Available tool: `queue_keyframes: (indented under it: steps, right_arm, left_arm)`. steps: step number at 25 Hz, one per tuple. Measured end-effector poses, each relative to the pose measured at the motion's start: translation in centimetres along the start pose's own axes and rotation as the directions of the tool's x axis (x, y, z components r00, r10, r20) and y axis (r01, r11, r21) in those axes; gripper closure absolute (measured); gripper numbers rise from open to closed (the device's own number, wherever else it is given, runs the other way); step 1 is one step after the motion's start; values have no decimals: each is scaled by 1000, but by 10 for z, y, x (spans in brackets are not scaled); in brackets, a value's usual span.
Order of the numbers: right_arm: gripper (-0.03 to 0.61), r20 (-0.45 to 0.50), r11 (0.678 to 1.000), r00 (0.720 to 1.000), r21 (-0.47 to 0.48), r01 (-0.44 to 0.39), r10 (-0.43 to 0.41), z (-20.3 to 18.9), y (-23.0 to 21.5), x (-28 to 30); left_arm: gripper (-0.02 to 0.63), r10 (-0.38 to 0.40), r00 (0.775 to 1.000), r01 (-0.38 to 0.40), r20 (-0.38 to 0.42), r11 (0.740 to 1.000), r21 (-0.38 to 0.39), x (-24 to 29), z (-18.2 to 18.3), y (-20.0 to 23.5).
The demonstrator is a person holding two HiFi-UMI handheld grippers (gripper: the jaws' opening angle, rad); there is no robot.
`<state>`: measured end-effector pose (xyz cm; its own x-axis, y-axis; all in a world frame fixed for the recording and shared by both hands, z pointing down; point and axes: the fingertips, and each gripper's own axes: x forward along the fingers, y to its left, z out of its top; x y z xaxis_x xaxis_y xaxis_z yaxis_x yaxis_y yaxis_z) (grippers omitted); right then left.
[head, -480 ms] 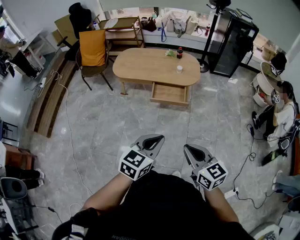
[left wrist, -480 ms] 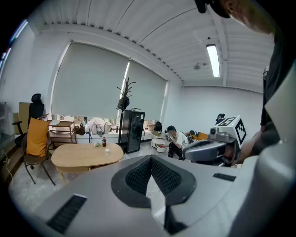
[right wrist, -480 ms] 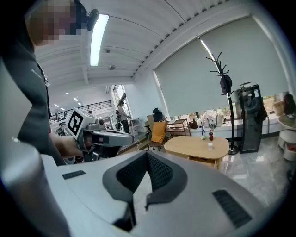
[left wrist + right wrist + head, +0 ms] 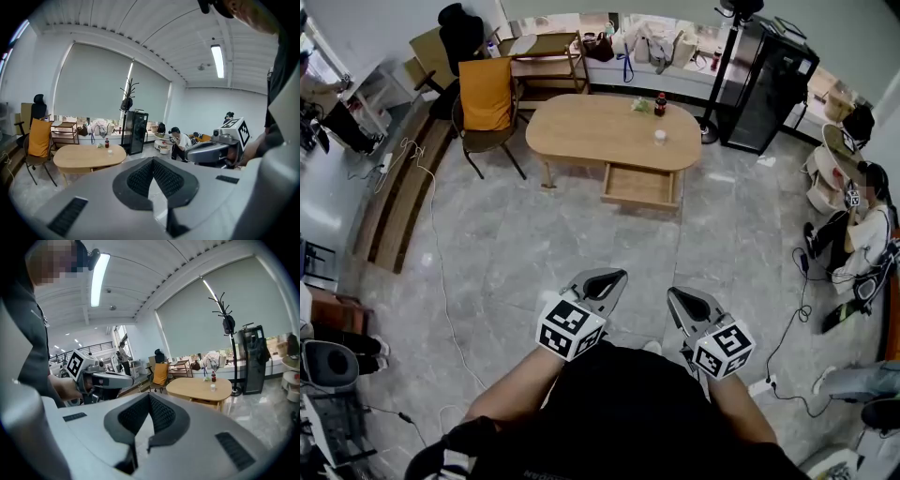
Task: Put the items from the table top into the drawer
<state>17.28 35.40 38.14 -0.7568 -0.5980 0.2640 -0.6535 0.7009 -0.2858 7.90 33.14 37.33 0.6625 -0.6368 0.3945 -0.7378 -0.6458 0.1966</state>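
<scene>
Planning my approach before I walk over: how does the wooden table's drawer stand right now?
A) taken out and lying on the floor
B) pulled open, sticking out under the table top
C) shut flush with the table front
B: in the head view the drawer juts out from under the table toward the camera, and its inside shows.

Left gripper (image 4: 617, 276), right gripper (image 4: 674, 294), jaws together
</scene>
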Motion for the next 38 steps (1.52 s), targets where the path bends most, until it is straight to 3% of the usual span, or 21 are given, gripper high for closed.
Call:
queue_keyframes:
  steps: [12,26,38]
  right_arm:
    - [575,-28,998,998,14,58,-58,-5,-1,30]
    - [575,-67,993,992,44,110,-107,10,32,143]
    - [575,-115,989,985,59,139,-132,10,34,187]
  left_arm:
    - [612,-79,994,79,-69,997,-3,8,-19,20]
    - [612,-131,989,131,-68,991,-4,-27,-20,133]
    - [612,-142,987,141,-69,990,-27,-32,-26,186]
